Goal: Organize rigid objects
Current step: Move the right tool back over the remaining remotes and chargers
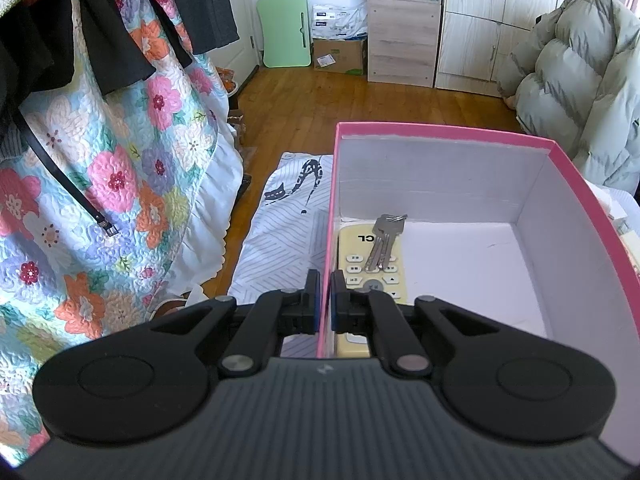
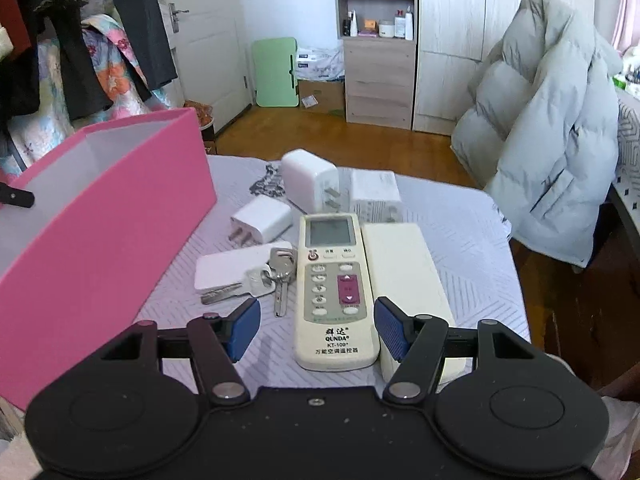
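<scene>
Pink box (image 2: 100, 216): cardboard, white inside, open top, at the left edge of the bed cover (image 2: 460, 216); stiff but thin-walled.
Left gripper (image 1: 325, 300): jaws closed onto the box's left wall, one pad outside and one inside, pinching the card.
Box contents: yellowed remote (image 1: 370, 268) lying against the left wall, letters "CL" readable upside down; steel keys on a ring (image 1: 384, 240) resting on top of it.
Right gripper (image 2: 318, 328): jaws wide open, holding nothing, one on either side of the near end of the QUNDA remote (image 2: 334, 288).
QUNDA remote, writing: "QUNDA", "KT-109", a Chinese brand name above and a line of Chinese below; small grey screen at the far end.
QUNDA remote, handling: judged light, rigid plastic, smooth and slightly slippery; best gripped across its long sides near the middle, clear of the buttons.
Cream case (image 2: 408, 280): long, plain, touching the remote's right side; this leaves little room for the right jaw.
Loose keys (image 2: 276, 276): just left of the remote, partly on a flat white block (image 2: 236, 264); thin, hard to pinch flat.
Chargers: small white plug (image 2: 262, 220), larger white plug (image 2: 310, 180), and a third white adapter (image 2: 376, 196) toward the far edge; light, hard, blocky, easy to clamp on flat faces.
Remaining: judged most items still outside the box.
</scene>
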`<state>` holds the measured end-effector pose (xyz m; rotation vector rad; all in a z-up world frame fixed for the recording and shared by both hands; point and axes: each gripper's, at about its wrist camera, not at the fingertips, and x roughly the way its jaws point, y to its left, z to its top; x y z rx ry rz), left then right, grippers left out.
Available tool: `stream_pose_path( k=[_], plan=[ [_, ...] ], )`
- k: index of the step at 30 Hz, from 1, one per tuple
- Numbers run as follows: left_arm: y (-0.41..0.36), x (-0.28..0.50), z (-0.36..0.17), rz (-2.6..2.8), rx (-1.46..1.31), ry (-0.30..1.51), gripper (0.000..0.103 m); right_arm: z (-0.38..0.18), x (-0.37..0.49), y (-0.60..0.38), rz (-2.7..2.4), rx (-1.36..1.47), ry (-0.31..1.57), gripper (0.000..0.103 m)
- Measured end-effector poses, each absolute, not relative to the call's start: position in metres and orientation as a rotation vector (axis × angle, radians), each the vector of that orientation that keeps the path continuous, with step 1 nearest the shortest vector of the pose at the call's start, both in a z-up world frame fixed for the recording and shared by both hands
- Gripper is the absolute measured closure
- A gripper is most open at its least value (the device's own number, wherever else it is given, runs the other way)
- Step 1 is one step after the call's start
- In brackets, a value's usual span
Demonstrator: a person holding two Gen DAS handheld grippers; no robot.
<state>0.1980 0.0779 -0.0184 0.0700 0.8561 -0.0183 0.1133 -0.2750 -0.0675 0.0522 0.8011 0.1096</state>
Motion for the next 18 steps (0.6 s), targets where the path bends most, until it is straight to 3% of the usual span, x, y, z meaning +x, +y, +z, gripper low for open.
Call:
stream_pose_path(
  k=[18],
  plan=[
    [0.079, 0.198, -0.019, -0.018, 0.074, 0.857, 0.099, -0.08, 0.105, -0.27, 0.074, 0.034, 0.861, 0.035]
  ],
)
